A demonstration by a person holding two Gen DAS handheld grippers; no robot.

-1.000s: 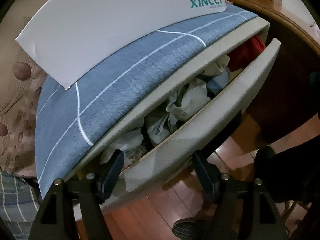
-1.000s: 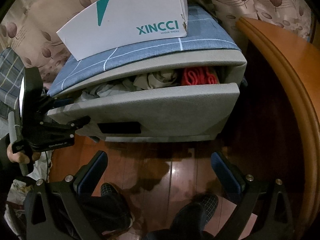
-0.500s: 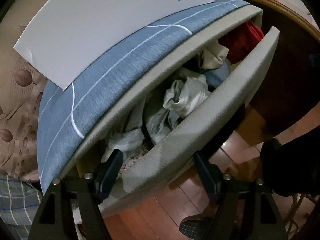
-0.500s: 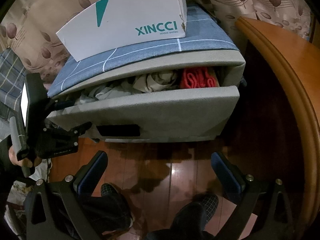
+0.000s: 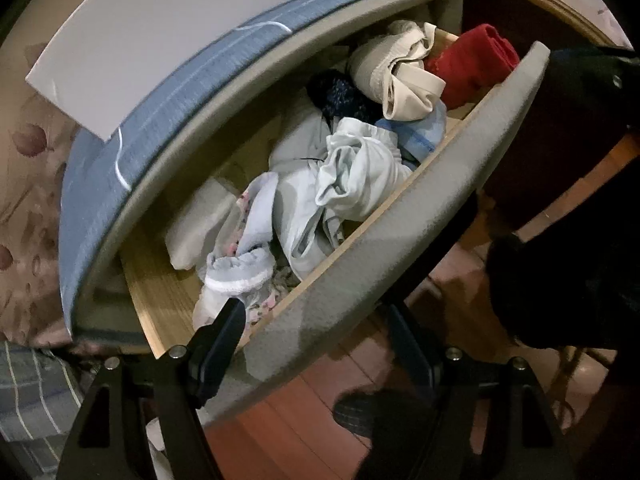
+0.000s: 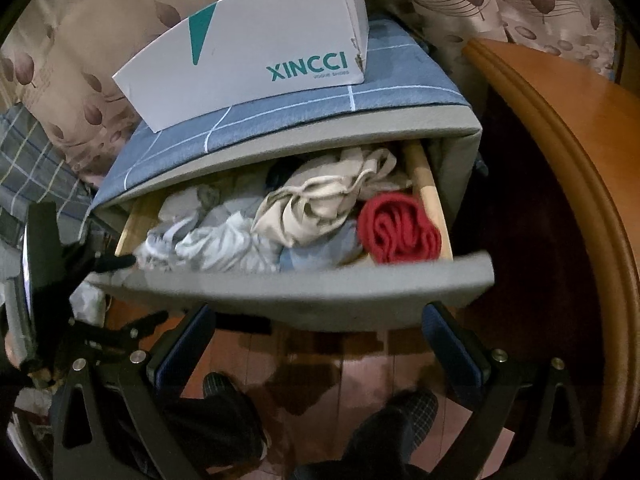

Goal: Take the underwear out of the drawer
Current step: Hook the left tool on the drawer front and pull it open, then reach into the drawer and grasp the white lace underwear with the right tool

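Observation:
The grey fabric-fronted drawer (image 5: 420,216) (image 6: 304,284) of a bedside cabinet stands pulled out. It holds a jumble of underwear: pale blue-white pieces (image 5: 348,176) (image 6: 216,244), a beige piece (image 5: 396,76) (image 6: 320,204), a red rolled piece (image 5: 472,60) (image 6: 396,232) and a white frilled piece (image 5: 240,268). My left gripper (image 5: 316,340) straddles the drawer front at its left end, one finger (image 5: 220,332) inside, one outside; the jaws look apart. My right gripper (image 6: 316,340) is open and empty just below the drawer front.
A white XINCCI shoe box (image 6: 256,56) lies on the blue checked cloth (image 6: 304,108) on the cabinet top. A curved wooden bed board (image 6: 580,152) stands right of the drawer. Wooden floor (image 6: 320,368) and slippered feet are below. Patterned curtain behind.
The drawer has slid out from a narrow gap to wide open, drawn by my left gripper. The clothes inside have come into view. My right gripper has moved closer to the drawer front.

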